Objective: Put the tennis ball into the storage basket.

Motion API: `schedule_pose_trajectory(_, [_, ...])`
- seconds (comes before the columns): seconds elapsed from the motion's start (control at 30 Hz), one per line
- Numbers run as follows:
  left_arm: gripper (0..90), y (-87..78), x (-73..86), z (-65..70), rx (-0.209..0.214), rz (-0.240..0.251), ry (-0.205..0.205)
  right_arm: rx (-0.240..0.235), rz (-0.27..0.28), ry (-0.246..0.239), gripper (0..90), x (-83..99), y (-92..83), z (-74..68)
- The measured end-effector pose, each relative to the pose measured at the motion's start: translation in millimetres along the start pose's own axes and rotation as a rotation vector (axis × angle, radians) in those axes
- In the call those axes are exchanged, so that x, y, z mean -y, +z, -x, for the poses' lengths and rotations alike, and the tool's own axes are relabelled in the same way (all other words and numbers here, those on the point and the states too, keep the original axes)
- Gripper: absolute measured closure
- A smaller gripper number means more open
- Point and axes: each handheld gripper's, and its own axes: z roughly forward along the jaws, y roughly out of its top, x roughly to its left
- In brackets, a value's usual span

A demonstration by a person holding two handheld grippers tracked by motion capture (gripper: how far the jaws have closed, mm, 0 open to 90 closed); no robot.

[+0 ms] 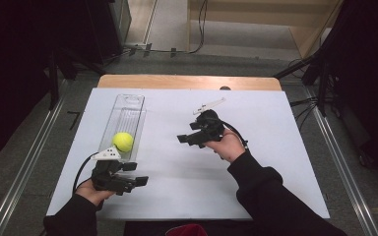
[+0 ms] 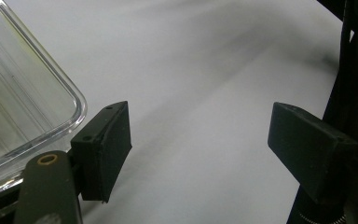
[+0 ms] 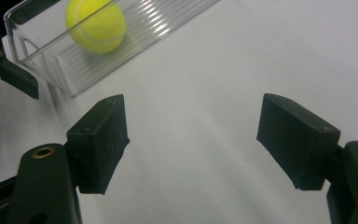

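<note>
A yellow tennis ball (image 1: 123, 141) lies in the near end of a long clear plastic bin (image 1: 126, 105) on the white table. The ball (image 3: 95, 22) and the bin (image 3: 135, 35) also appear in the right gripper view. My left gripper (image 1: 139, 174) rests just in front of the bin's near end, open with nothing between its jaws (image 2: 198, 149). A corner of the bin (image 2: 37, 93) sits beside its left jaw. My right gripper (image 1: 184, 139) hovers over the middle of the table, open and empty (image 3: 193, 142), pointing left toward the bin.
The white table sheet (image 1: 256, 123) lies on a wooden tabletop (image 1: 187, 81). Dark equipment stands and cables line the floor on both sides. Metal rails (image 1: 24, 167) run along the table's left and right.
</note>
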Motion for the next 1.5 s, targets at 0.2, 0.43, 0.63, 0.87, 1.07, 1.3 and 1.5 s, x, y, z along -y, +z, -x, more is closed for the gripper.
schedule_pose_trajectory(0.2, [22.2, 0.6, -0.6, 0.4, 0.002, -0.002, 0.003, -0.004, 0.002, 0.019, 22.4, 11.5, -4.8, 7.5])
schedule_pose_trajectory(0.43, [22.2, -0.2, -0.5, 0.6, 0.002, 0.001, 0.001, 0.008, 0.007, 0.033, 22.4, 20.1, -11.9, 13.7])
schedule_pose_trajectory(0.63, [22.2, -0.9, -0.4, 0.8, 0.004, 0.004, 0.003, 0.016, 0.008, 0.037, 22.3, 30.0, -20.5, 15.7])
schedule_pose_trajectory(0.87, [22.2, -1.0, -0.5, 1.1, 0.004, 0.002, 0.005, 0.030, 0.016, 0.038, 22.3, 38.9, -32.7, 15.4])
schedule_pose_trajectory(1.07, [22.2, -1.1, -0.5, 1.1, 0.003, 0.003, 0.003, 0.040, 0.018, 0.038, 22.3, 48.3, -43.2, 15.1])
schedule_pose_trajectory(1.3, [22.2, -1.4, -0.7, 1.4, 0.003, 0.000, 0.006, 0.048, 0.018, 0.045, 22.2, 59.4, -53.2, 16.8])
schedule_pose_trajectory(1.5, [22.2, -1.4, -0.7, 1.4, 0.002, 0.001, 0.005, 0.057, 0.009, 0.049, 22.1, 67.4, -59.5, 16.2])
